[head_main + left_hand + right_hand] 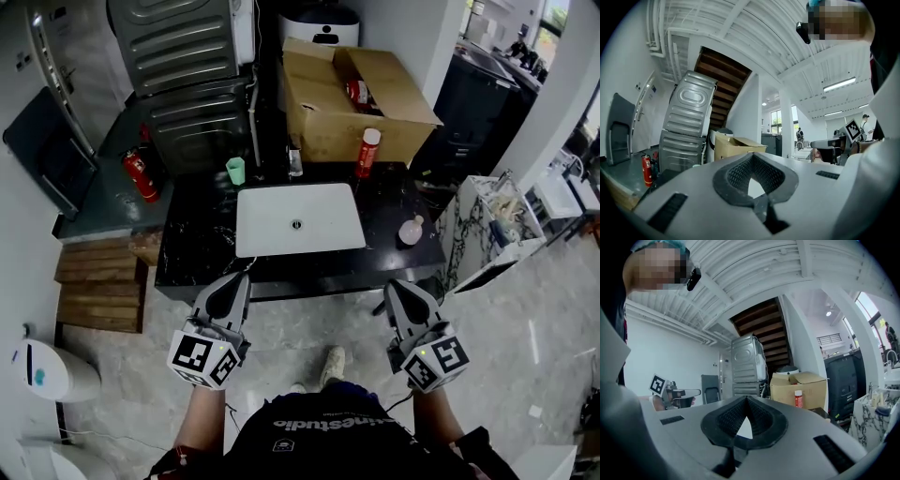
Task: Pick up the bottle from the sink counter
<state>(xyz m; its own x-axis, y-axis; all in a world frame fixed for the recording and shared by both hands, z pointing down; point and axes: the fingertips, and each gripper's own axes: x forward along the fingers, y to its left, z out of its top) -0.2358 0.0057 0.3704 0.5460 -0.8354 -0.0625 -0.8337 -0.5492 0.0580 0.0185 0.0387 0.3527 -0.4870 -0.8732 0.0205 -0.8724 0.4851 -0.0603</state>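
Note:
A red bottle with a white cap (367, 151) stands upright at the back right of the black sink counter (197, 248), in front of a cardboard box. It also shows in the right gripper view, the red bottle (798, 399) far ahead to the right. A small round pinkish bottle (411, 230) sits on the counter's right end. My left gripper (234, 283) and right gripper (399, 289) hang level in front of the counter's near edge, well short of both bottles. The left gripper's (752, 157) jaws meet, and so do the right gripper's (746, 400), with nothing between either pair.
A white basin (298, 218) fills the counter's middle, with a green cup (235, 170) behind it. An open cardboard box (356, 94) stands at the back. Stacked grey appliances (183, 66), a fire extinguisher (141, 175) and wooden pallets (98, 281) are to the left, a marble shelf unit (492, 225) to the right.

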